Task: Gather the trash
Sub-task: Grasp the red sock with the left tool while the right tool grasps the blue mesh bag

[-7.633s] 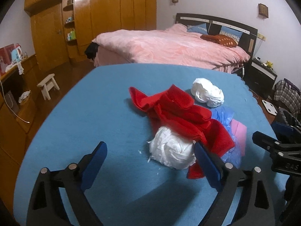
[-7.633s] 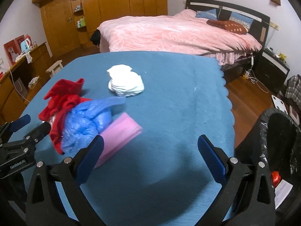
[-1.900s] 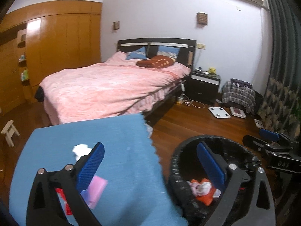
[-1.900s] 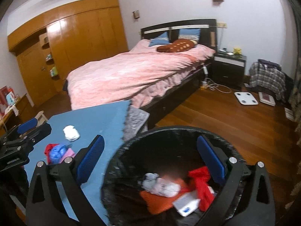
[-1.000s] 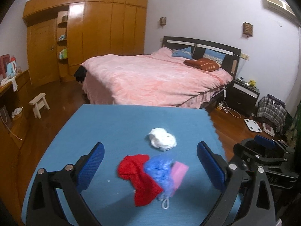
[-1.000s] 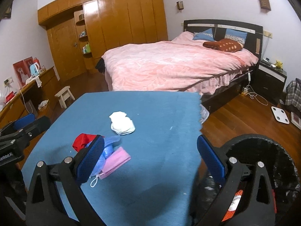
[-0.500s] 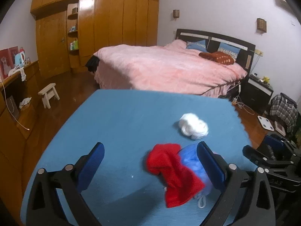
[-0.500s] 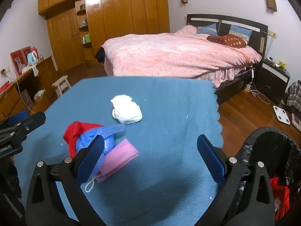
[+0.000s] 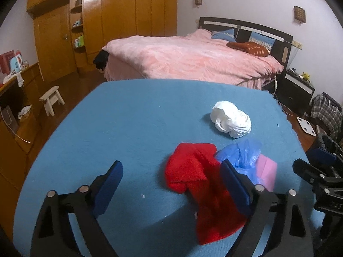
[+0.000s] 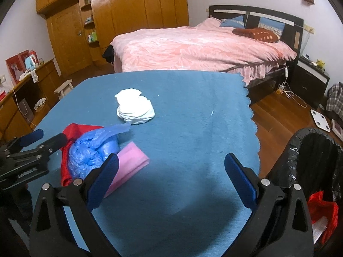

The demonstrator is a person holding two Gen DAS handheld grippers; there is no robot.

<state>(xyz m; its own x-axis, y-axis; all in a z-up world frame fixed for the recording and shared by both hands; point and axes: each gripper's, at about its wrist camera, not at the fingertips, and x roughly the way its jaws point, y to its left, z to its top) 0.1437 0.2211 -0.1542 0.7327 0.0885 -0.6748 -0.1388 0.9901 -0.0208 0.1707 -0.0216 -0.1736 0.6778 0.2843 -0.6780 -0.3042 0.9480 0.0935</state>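
On the blue-clothed table (image 9: 128,117) lie a red cloth (image 9: 193,171), a crumpled blue plastic bag (image 9: 242,154), a pink flat piece (image 9: 265,169) and a white wad (image 9: 231,122). My left gripper (image 9: 173,177) hovers over the red cloth. Its jaws are closing, the cloth lies under and between them, and neither pad presses on it. My right gripper (image 10: 171,171) stands open over bare cloth, with the pink piece (image 10: 128,167) and the blue bag (image 10: 92,152) by its left finger. A black-lined bin (image 10: 300,150) holding red trash (image 10: 319,205) stands at the table's right.
Beyond the table is a bed with a pink cover (image 9: 193,60). Wooden wardrobes (image 9: 128,21) line the far wall. A small white stool (image 9: 52,98) and a desk (image 9: 12,98) are at the left. A nightstand (image 10: 310,75) and a white scale (image 10: 319,117) are at the right.
Both grippers have sunk toward the table and come closer to the trash pile, which looks larger. The left jaws have narrowed slightly. The trash has not moved.
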